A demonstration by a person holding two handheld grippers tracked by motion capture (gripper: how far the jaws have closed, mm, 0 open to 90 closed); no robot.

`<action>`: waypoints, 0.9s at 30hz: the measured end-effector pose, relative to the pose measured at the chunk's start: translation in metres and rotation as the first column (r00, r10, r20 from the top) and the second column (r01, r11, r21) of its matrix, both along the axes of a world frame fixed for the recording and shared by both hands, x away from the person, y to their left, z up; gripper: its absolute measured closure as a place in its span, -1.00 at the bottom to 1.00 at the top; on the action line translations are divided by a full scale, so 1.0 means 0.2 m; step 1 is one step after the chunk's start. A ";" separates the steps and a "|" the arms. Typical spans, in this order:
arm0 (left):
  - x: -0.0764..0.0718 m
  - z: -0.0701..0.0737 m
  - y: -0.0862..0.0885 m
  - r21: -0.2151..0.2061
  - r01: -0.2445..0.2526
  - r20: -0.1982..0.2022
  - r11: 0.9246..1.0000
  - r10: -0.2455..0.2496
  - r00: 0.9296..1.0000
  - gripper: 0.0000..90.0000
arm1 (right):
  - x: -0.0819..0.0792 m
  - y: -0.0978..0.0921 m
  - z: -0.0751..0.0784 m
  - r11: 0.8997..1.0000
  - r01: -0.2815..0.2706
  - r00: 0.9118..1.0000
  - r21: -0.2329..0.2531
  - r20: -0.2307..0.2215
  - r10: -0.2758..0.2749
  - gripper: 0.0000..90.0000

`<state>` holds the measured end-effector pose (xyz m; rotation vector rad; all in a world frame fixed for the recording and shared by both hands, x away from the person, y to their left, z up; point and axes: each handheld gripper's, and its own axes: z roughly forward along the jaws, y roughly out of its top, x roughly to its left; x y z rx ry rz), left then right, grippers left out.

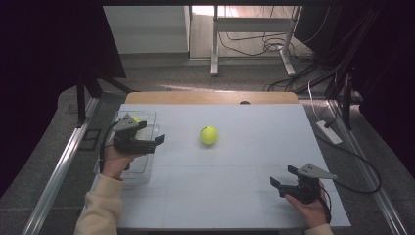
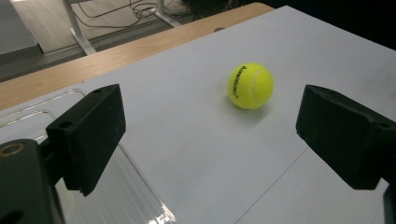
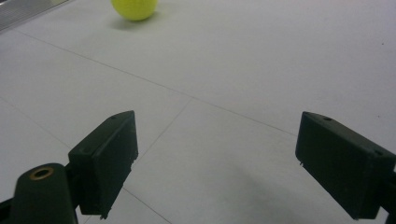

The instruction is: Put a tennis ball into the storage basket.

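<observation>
A yellow tennis ball (image 1: 208, 135) rests on the white table top, a little left of the middle. My left gripper (image 1: 151, 132) hovers open over the right edge of a clear plastic bin (image 1: 147, 113), its jaws pointing at the ball (image 2: 250, 86) and well short of it. In the left gripper view, the gripper (image 2: 210, 116) has nothing between its jaws. My right gripper (image 1: 284, 176) stands open near the front right corner, far from the ball. The right gripper view shows that gripper (image 3: 219, 140) empty, with the ball (image 3: 134, 8) at the top edge.
The clear bin's rim (image 2: 140, 186) lies under my left jaw. A bit of yellow (image 1: 136, 119) shows inside the bin behind the gripper plate. A wooden strip (image 1: 210, 97) borders the table's far edge. Cables (image 1: 342, 147) trail off the right side.
</observation>
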<state>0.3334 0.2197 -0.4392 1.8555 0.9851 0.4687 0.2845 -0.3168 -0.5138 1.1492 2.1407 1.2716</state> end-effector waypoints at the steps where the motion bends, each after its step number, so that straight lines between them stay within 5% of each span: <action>1: 0.00 0.00 -0.01 0.003 0.006 0.001 1.000 -0.006 1.000 -0.80 | 0.00 0.00 0.00 1.000 -0.001 1.000 -0.002 0.001 0.001 -0.70; 27: 0.02 0.00 -0.14 -0.006 0.060 -0.013 0.998 -0.060 0.998 -0.81 | 0.00 0.03 0.01 1.000 0.002 1.000 -0.001 0.002 -0.002 -0.71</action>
